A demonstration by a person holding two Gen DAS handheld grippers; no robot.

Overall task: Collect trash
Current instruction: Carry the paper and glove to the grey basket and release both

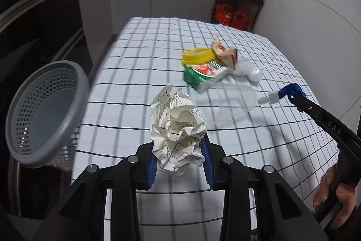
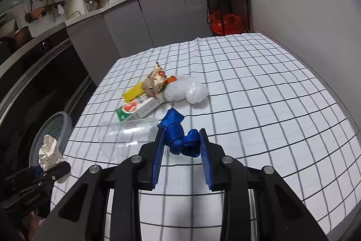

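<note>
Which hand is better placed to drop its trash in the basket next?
Left. Its tool grips the crumpled paper beside the grey basket at the table's left edge. The right tool, holding the blue strap, is farther away.

Bright overhead light whitens the checked tabletop (image 1: 225,42), soft shadows beneath, dim surroundings, motion blur, fisheye-bent edges.

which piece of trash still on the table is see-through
The clear plastic cup, lying on its side nearest the grippers; the checked cloth shows through it. The green and white carton, yellow lid and wrapper are opaque.
</note>
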